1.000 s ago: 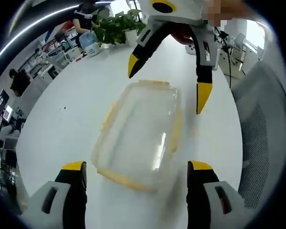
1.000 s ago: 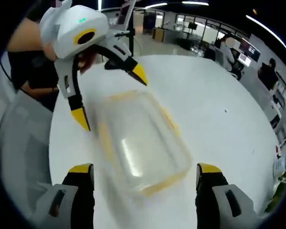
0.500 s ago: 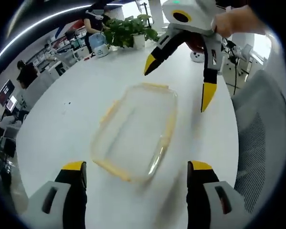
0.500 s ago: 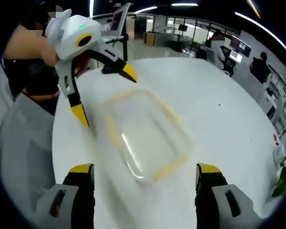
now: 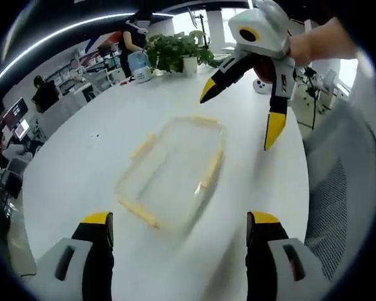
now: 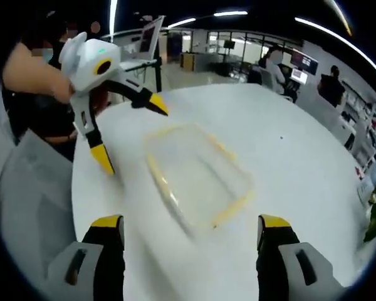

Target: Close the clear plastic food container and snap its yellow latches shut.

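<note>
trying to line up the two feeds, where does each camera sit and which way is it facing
Left gripper view: rides on the left gripper, looking along its open jaws down at the clear container on the white table; the right gripper and the hand holding it enter from the far side.
Right gripper view: rides on the right gripper, facing the container from the opposite side; the left gripper and the person's arm show upper left.
Shared: the container, the table and each other's gripper.
</note>
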A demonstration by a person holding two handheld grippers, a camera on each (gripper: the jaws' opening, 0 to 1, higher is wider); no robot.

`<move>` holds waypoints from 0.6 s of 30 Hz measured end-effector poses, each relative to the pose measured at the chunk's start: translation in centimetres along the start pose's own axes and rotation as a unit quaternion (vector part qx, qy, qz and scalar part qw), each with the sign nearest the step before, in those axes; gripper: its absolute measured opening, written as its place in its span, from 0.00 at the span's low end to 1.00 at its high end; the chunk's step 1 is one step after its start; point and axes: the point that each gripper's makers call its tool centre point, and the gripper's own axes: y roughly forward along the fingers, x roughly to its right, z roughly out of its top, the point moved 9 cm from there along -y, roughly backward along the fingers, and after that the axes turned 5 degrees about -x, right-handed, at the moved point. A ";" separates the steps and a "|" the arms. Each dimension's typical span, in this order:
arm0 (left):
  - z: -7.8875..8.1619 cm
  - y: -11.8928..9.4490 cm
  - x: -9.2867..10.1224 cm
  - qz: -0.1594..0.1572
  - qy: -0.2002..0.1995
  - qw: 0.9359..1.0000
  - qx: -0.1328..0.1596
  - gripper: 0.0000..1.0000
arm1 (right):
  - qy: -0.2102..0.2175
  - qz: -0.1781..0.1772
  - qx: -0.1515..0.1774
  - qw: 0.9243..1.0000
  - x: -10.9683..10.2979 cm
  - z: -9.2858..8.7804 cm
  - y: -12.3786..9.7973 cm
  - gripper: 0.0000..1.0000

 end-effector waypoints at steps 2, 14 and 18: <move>0.0 -0.3 0.2 0.002 -0.007 1.000 0.013 0.89 | -0.002 -0.004 0.005 1.000 -0.3 -0.2 -0.2 0.89; -0.9 -1.6 1.9 0.012 -0.028 0.998 0.048 0.89 | 0.016 -0.015 0.034 0.999 -1.9 -1.6 -1.2 0.88; -1.4 -1.7 2.4 0.011 -0.038 0.998 0.051 0.90 | 0.025 -0.015 0.044 0.999 -2.1 -2.1 -1.6 0.88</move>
